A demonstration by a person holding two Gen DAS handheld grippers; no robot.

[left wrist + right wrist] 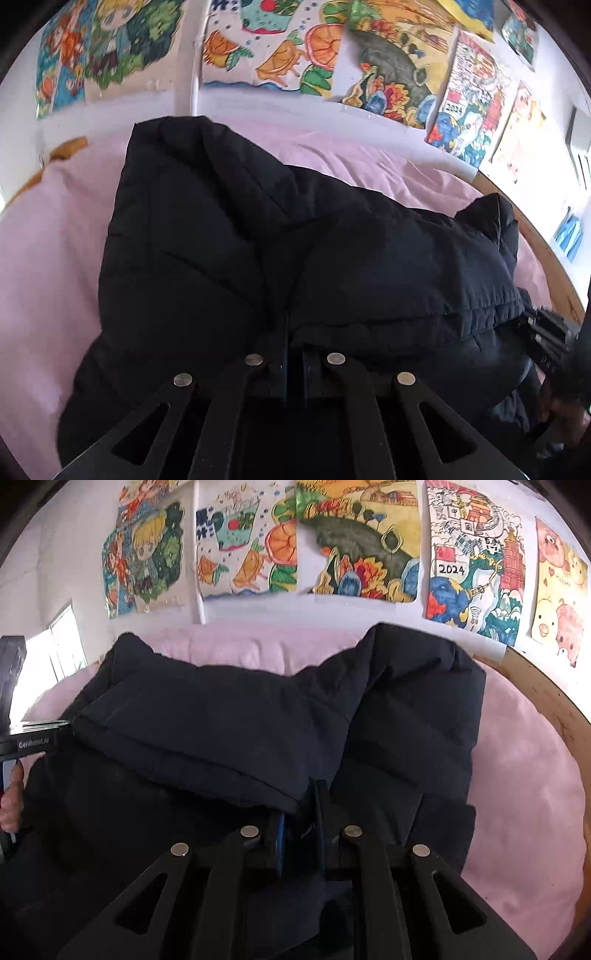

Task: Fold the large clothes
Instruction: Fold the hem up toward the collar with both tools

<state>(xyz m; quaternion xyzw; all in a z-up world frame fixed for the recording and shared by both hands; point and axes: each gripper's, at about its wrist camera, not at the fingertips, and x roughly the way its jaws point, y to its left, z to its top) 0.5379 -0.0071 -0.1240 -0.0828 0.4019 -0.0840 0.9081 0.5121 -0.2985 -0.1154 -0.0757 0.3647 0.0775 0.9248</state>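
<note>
A large black puffer jacket (258,240) lies on a pink sheet (44,258), its upper layer folded over the lower. My left gripper (294,347) is shut on the folded hem at the near edge, and fabric bulges over the fingertips. In the right wrist view the same jacket (221,731) shows a sleeve or flap running up to the far right. My right gripper (301,808) is shut on the edge of the folded layer there. Each gripper shows in the other's view: the right gripper (546,332) at the jacket's right end, the left gripper (37,738) at its left end.
The pink sheet (517,775) covers a bed with a curved wooden frame (546,701) on the right. Colourful drawings (362,546) hang on the white wall behind. A window (62,642) is at far left. A hand (11,805) holds the left gripper's grip.
</note>
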